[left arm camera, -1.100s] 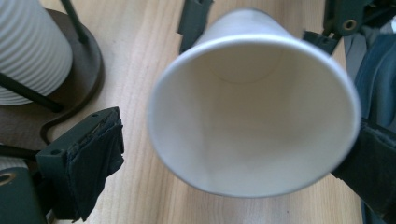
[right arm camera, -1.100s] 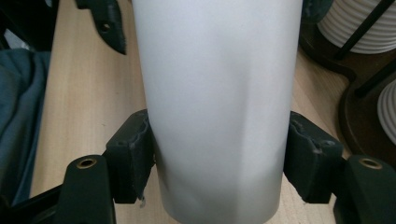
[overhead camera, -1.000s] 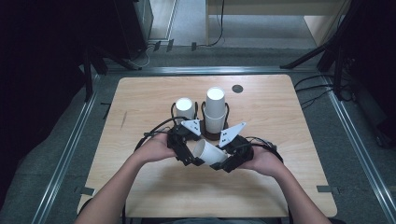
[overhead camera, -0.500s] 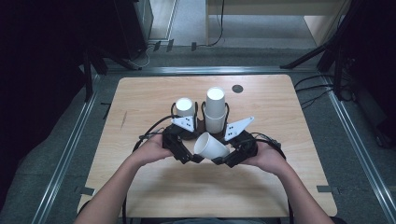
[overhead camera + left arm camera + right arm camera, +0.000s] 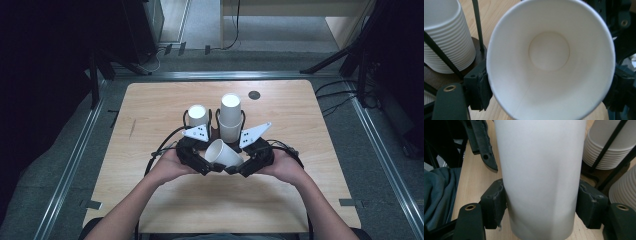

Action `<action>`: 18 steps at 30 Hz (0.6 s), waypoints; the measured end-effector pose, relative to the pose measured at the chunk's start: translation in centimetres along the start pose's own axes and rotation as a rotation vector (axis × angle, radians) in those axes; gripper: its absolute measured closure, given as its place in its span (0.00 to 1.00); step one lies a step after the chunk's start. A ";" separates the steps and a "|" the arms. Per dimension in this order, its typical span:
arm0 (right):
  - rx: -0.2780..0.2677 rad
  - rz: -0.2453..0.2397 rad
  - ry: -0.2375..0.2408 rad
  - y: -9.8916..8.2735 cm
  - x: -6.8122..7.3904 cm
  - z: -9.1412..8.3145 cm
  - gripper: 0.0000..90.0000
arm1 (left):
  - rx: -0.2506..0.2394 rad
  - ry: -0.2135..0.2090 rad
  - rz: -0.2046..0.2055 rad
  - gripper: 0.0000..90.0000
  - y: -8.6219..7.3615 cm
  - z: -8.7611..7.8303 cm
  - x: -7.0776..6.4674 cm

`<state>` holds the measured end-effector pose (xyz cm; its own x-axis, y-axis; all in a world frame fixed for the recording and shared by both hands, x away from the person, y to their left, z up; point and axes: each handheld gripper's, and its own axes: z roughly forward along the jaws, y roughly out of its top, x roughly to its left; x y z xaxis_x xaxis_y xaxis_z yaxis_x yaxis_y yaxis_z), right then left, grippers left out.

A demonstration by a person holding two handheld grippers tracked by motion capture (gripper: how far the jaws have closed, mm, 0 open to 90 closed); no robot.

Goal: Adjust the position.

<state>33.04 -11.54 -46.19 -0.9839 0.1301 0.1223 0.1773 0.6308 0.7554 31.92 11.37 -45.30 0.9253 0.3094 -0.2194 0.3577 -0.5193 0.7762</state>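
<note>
A single paper cup (image 5: 223, 154) is held on its side above the middle of the table (image 5: 320, 200), nearer its front edge, just in front of two cup stacks (image 5: 230, 117) standing in wire holders. The right gripper (image 5: 239, 167) is clenched on the cup's body, both pads pressed against its wall, while the jaws of the left gripper (image 5: 212, 167) have just been closing on the rim, the left pad (image 5: 484, 87) already touching it. A crushed rim is the likely fault if the thin wall is squeezed from both ends; a slip is possible if either grip loosens.
</note>
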 end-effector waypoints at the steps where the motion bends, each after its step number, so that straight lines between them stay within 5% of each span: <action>1: 0.003 0.002 0.005 0.0 0.1 0.0 0.35 | -0.011 -0.010 -0.012 0.18 0.0 0.0 0.0; 13: -0.010 0.009 0.011 0.2 0.1 0.0 0.36 | -0.038 -0.048 -0.031 0.30 0.1 -0.7 0.5; 18: -0.014 0.019 0.020 0.3 0.2 0.1 0.22 | -0.025 -0.038 0.002 0.30 0.7 -1.9 0.1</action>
<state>32.89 -11.28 -46.03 -0.9806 0.1271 0.1494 0.1961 0.6172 0.7620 32.01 12.54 -43.67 0.9304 0.2778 -0.2393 0.3527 -0.4996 0.7912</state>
